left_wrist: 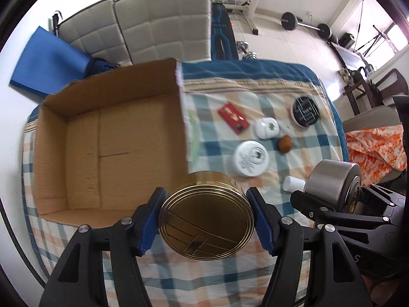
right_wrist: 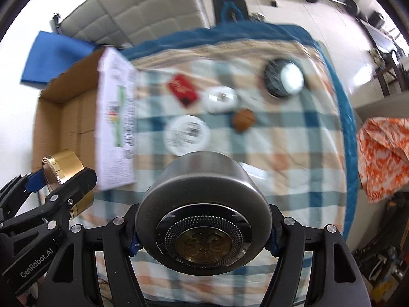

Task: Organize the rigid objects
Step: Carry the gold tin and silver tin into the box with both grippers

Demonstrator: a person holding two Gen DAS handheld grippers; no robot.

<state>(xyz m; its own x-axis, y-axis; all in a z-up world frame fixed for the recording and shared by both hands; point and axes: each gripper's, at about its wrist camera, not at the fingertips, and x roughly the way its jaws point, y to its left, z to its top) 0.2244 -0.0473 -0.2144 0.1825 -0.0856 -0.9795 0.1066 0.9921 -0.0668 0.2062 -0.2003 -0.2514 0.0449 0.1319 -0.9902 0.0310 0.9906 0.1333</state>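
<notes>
My left gripper [left_wrist: 207, 220] is shut on a round gold tin [left_wrist: 207, 220], held above the checked cloth by the near right corner of an open cardboard box [left_wrist: 102, 138]. The gold tin also shows in the right wrist view [right_wrist: 65, 176]. My right gripper [right_wrist: 203, 232] is shut on a round silver tin [right_wrist: 203, 220], held above the cloth; that tin also shows in the left wrist view [left_wrist: 332, 184]. On the cloth lie a red card box [left_wrist: 233, 118], a white case [left_wrist: 266, 128], a white jar [left_wrist: 251, 162], a black tin [left_wrist: 305, 111], a brown ball [left_wrist: 285, 143] and a small white cap [left_wrist: 292, 183].
The checked cloth with a blue border [left_wrist: 255, 69] covers the surface. A grey sofa [left_wrist: 143, 28] and a blue mat [left_wrist: 48, 61] lie beyond it. An orange patterned cloth [left_wrist: 378, 145] lies to the right. Gym weights [left_wrist: 290, 20] stand on the floor behind.
</notes>
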